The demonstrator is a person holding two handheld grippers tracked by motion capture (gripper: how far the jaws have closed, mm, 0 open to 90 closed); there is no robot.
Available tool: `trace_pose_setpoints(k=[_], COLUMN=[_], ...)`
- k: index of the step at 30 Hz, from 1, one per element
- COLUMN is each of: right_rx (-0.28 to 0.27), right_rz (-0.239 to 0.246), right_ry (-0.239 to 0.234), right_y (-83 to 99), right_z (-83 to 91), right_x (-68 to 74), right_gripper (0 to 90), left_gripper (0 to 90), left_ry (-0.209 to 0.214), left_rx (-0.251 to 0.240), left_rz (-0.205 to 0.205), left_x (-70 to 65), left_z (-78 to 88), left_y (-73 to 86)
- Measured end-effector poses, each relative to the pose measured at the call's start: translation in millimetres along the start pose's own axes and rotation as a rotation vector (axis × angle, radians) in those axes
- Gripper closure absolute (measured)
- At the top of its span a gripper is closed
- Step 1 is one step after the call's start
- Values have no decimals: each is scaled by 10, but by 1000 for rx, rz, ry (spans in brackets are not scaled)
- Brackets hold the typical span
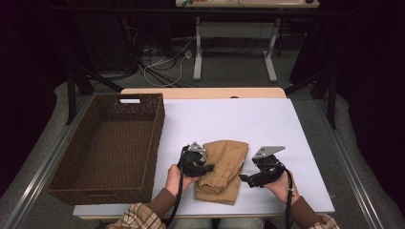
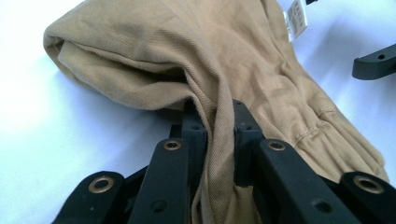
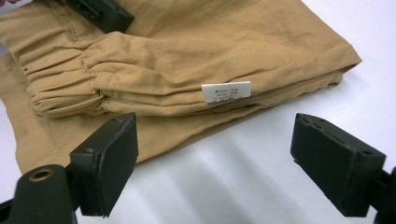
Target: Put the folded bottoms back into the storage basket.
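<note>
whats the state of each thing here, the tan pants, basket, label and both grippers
tan pants: folded, lying on the table, one fold pinched
left gripper: shut on a fold of the tan pants
right gripper: open, jaws wide, beside the pants edge
wicker basket: empty, upright on the table's left
white label: sticking out of the folded layers

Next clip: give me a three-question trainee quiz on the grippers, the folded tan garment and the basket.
1. True or false: the left gripper has cloth of the tan garment pinched between its jaws.
2. The right gripper is: A) shut on the garment, B) open beside it, C) inside the basket.
3. On which side of the garment, in the high view, does the wicker basket stand?

Key: 1 true. 2 B. 3 the left side.
</note>
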State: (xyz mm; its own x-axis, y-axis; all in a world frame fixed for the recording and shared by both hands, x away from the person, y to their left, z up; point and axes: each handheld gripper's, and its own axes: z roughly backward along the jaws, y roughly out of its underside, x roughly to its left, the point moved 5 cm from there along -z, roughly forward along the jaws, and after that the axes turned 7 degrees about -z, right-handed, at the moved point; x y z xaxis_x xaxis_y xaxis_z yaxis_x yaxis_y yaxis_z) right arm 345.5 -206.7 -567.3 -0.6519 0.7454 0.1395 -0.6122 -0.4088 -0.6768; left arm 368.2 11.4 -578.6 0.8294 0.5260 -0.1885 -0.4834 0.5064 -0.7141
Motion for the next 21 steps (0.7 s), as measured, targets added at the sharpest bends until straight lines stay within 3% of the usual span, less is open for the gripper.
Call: trace_pose_setpoints(k=[7,21], right_rx=[-2,3], right_rz=[4,7], right_ry=[-5,-5], right_y=[0,4], right_z=[-18,-19], right_x=[6,14], right_gripper=[142,143], left_gripper=[798,799], left_ry=[-10,-40], left_rx=[-37,-63], left_rz=[14,-7], left_x=[17,69], left_z=[85,278], left_y=[-37,-104])
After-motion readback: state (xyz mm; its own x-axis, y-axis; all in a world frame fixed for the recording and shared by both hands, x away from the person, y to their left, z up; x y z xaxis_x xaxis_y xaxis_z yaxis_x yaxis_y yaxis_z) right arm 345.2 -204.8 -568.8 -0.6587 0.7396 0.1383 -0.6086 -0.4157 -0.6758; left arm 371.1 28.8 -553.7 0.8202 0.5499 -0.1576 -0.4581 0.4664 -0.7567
